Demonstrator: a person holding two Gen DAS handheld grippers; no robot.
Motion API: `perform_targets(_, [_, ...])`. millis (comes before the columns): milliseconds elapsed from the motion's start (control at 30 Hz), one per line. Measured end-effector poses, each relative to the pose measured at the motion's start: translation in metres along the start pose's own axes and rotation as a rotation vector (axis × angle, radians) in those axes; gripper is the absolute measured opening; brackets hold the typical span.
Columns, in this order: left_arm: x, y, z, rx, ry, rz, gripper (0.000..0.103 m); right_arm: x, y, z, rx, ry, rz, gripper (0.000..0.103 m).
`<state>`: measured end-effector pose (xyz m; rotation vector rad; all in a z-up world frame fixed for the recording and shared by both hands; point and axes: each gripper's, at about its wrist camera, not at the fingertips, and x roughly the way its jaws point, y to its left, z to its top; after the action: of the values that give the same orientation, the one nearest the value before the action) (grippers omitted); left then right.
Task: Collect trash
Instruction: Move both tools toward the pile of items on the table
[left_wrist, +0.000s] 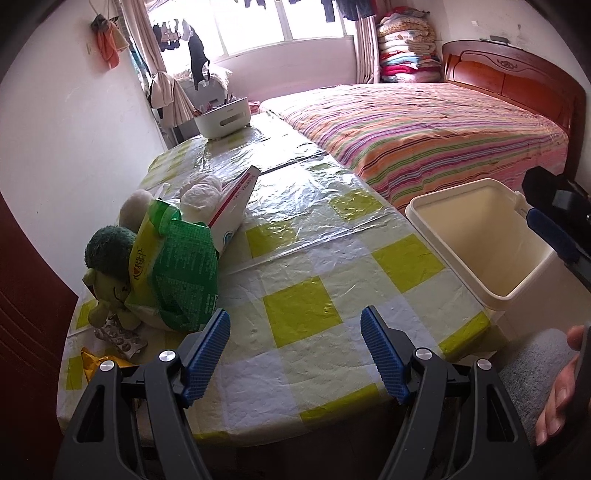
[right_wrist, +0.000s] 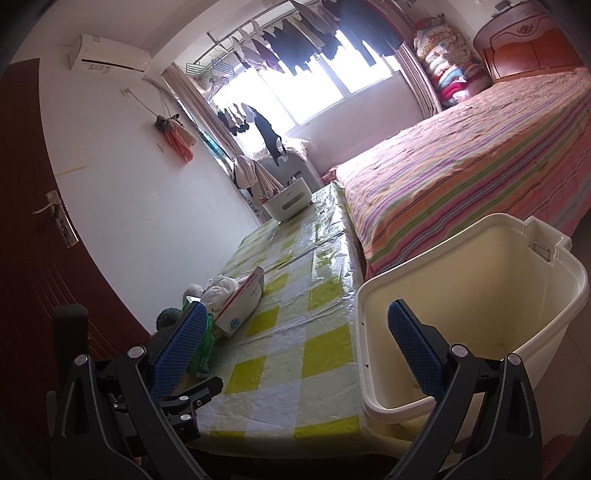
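The left gripper (left_wrist: 295, 354) hovers low over the near end of the bench (left_wrist: 295, 266), its blue fingers (left_wrist: 207, 354) spread wide with nothing between them. The right gripper (right_wrist: 295, 354) is also wide open and holds nothing; one of its fingers (right_wrist: 413, 354) stands in front of the near rim of the cream bin (right_wrist: 480, 295), the other toward the bench.

The bin stands just beside the bench's right edge, between the bench and the striped bed (left_wrist: 424, 125), and no contents show in the part of it that I can see.

The trash sits bunched on the left side of the bench near the wall: a green and yellow bag (left_wrist: 177, 266), a white and red carton (left_wrist: 232, 210) lying tilted behind it, crumpled white paper (left_wrist: 199, 192), a foil wrapper (left_wrist: 118, 336) and a yellow scrap (left_wrist: 99, 362) at the near corner. A green plush toy (left_wrist: 107, 266) leans against the bag. A white container (left_wrist: 221, 118) stands at the bench's far end.
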<state>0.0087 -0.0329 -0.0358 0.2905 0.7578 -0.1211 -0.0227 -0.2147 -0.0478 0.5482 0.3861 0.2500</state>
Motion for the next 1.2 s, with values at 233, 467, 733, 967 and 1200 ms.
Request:
perform_targets(233, [-0.003,0.008,-0.002,-0.012,-0.022,-0.002,0.071,0.005,0.005,-0.002,-0.025,0.018,-0.033,0.097])
perform_targets(467, [-0.004,0.024,-0.006,-0.047,-0.033,-0.004,0.071,0.014,0.014,-0.004,-0.07,0.036,-0.069,0.097])
perform_targets(733, [-0.004,0.047,-0.013,-0.096,-0.035,-0.004,0.071,0.025,0.028,-0.009,-0.128,0.068,-0.113,0.097])
perform_targets(967, [-0.005,0.071,-0.02,-0.143,-0.035,0.012,0.071,0.035,0.036,-0.012,-0.165,0.098,-0.146,0.097])
perform_targets(1200, [-0.007,0.09,-0.027,-0.177,-0.035,0.034,0.071,0.04,0.041,-0.014,-0.189,0.115,-0.16,0.097])
